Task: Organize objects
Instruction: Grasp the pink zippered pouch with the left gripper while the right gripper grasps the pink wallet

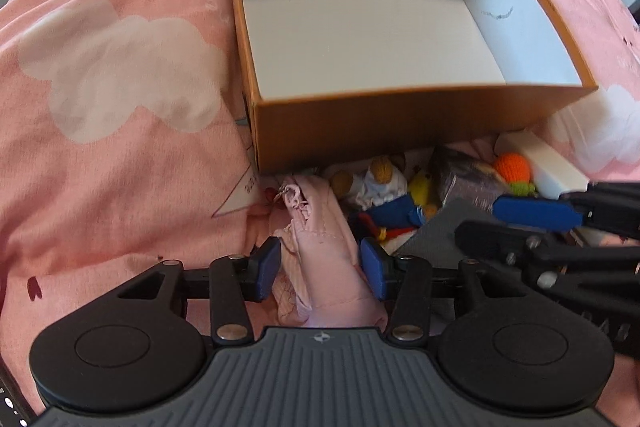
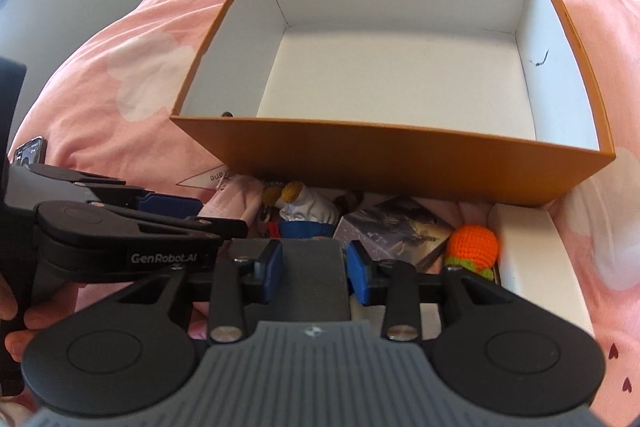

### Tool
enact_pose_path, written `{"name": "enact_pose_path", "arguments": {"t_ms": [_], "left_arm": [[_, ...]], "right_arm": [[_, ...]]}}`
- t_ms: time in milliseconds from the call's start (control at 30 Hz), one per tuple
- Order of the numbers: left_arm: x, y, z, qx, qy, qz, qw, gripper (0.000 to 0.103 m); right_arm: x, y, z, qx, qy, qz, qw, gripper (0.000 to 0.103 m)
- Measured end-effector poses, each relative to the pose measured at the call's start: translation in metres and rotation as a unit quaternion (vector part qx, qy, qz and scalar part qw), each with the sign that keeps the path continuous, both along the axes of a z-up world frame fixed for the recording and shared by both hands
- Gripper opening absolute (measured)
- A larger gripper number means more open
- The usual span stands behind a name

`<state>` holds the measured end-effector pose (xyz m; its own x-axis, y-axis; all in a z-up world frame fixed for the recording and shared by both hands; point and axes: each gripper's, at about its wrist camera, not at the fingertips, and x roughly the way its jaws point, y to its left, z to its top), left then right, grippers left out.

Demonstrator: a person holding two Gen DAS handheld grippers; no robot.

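Both claws hang over the heap of small things just in front of the near wall of the orange box [image 2: 392, 163], which sits on the pink bedcover [image 1: 112, 75] with nothing visible inside it. Left gripper [image 1: 322, 267] stands about half open with the pink fabric piece [image 1: 324, 239] between its blue pads; the right pad looks against the cloth, the left seems just clear of it, so I cannot tell whether the cloth is truly pinched. Right gripper [image 2: 316, 267] is likewise about half open around a grey flat item [image 2: 314, 279], its pads at or close against the two edges, though whether they press is not plain either. Just beyond lie a knitted doll in white and blue [image 2: 304, 211], a dark printed card box [image 2: 392, 231], an orange crocheted ball [image 2: 474, 247] and, far right, a white block [image 2: 536, 259]. To do this step well, I judge each claw should close squarely until the pads bite, low on the cloth so that several layers are caught instead of a loose fold, and centred on the grey piece so it does not swivel. Lift straight up, one hand at a time, because the two tools sit close side by side; clear the box's near rim before moving over it, and watch that the cloth's dangling end does not drag the doll along.
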<state>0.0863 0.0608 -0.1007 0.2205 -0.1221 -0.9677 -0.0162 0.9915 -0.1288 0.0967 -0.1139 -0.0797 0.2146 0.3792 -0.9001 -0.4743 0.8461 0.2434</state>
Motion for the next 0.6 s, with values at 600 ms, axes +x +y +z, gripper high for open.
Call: {"name": "enact_pose_path", "arguments": {"t_ms": [600], "left_arm": [[-0.059,0.005,0.040,-0.012,-0.065,-0.001,0.9978,0.020]], "right_arm": [[-0.045,-0.035,0.027,0.077,0.050,-0.065,0.994,0.049]]}}
